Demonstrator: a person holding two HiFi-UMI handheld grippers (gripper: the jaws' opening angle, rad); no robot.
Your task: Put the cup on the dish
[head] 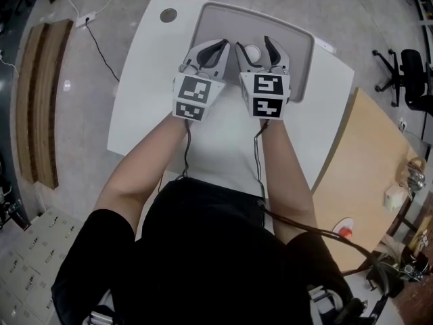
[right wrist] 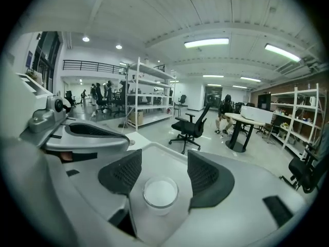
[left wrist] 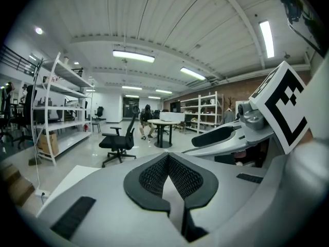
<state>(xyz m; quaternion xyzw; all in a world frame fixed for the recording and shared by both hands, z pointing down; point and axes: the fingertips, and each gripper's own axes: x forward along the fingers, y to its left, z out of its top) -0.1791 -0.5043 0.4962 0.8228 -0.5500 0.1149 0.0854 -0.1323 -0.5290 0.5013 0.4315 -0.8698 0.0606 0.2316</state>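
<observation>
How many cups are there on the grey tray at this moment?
1. The white cup stands on the grey tray, between the open jaws of the right gripper, touching neither. Part of the tray is hidden, so another is possible.

Open-plan lab or workshop hall: beyond the right tongs [right wrist: 164, 159], white metal shelving racks [right wrist: 146, 94], a black office chair [right wrist: 189, 128] and a person [right wrist: 225, 109] seated at a round table [right wrist: 241, 121] occupy a polished floor [right wrist: 216, 144] under strip lights [right wrist: 206, 43].

Crowded tray [head: 230, 22], room ahead
The left gripper [head: 215, 48] sits close beside the right gripper [right wrist: 164, 157], whose spread jaws flank the cup [right wrist: 160, 192]; the tray floor beyond lies open.
</observation>
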